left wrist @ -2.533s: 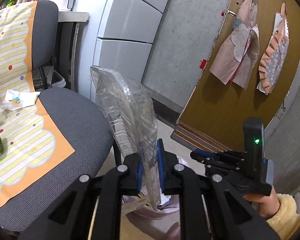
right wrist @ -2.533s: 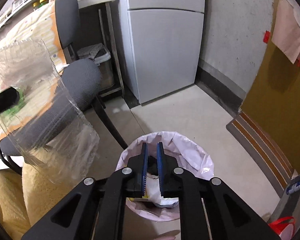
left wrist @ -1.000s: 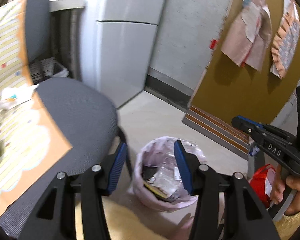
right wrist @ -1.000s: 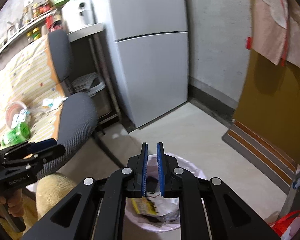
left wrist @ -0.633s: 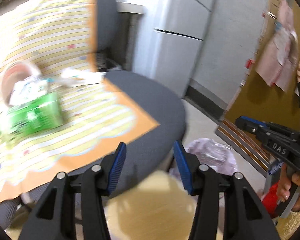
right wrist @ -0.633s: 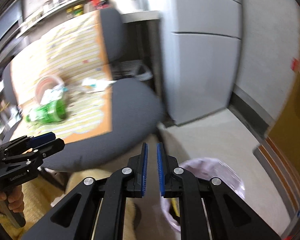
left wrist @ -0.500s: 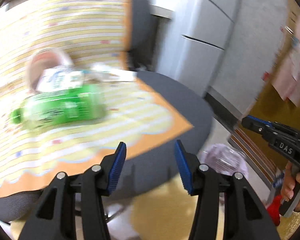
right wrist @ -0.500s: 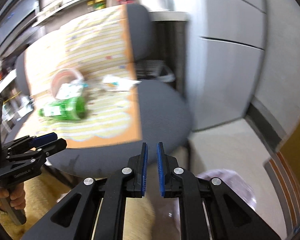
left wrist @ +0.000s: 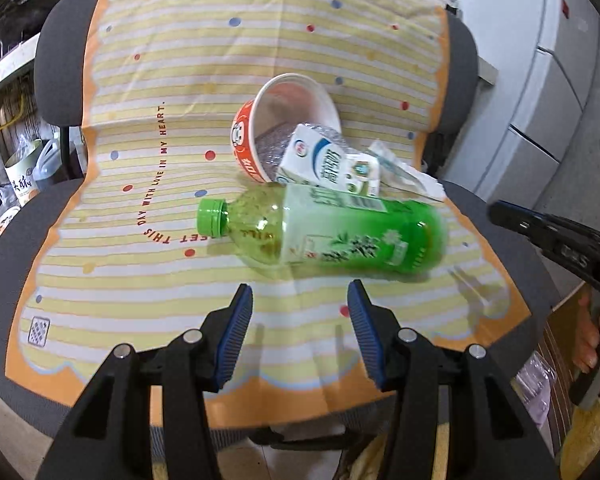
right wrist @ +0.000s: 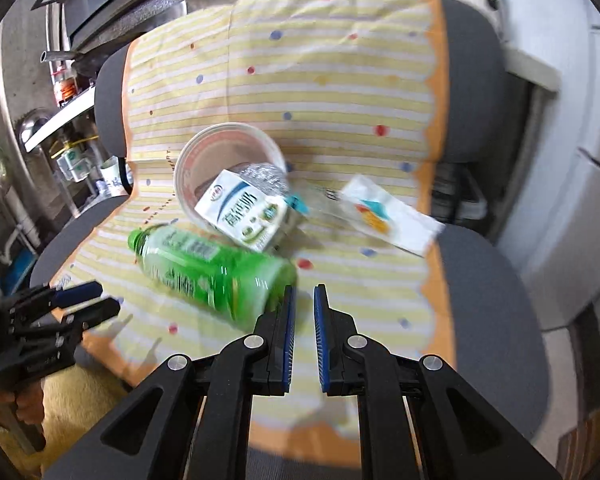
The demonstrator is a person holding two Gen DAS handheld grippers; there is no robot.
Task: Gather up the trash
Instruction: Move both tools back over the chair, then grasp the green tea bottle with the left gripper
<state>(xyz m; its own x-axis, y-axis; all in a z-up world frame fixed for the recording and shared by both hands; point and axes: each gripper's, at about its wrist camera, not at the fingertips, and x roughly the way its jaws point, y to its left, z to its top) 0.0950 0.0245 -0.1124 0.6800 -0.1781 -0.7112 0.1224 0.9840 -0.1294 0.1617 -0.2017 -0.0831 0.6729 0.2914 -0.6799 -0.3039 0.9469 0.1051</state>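
Note:
A green tea bottle [left wrist: 324,236] lies on its side on the striped cloth [left wrist: 140,120] over the chair seat. Behind it an orange paper bowl [left wrist: 284,120] lies tipped over, with a white milk carton [left wrist: 324,168] and crumpled foil at its mouth. A white wrapper [right wrist: 388,216] lies to the right. My left gripper [left wrist: 300,304] is open and empty, just in front of the bottle. My right gripper [right wrist: 304,300] is nearly closed and empty, by the bottle's [right wrist: 212,268] base. The carton [right wrist: 244,212] and bowl [right wrist: 228,148] also show in the right wrist view.
The grey office chair [right wrist: 484,288] carries the cloth. A grey fridge [left wrist: 556,92] stands at the right. Shelves with jars and cans [left wrist: 20,184] are at the left. The pink bag's edge [left wrist: 540,384] shows at lower right.
The left gripper let the clear plastic tray go over the bin and opened. Both grippers swung from the bin to the chair seat and now face the bottle.

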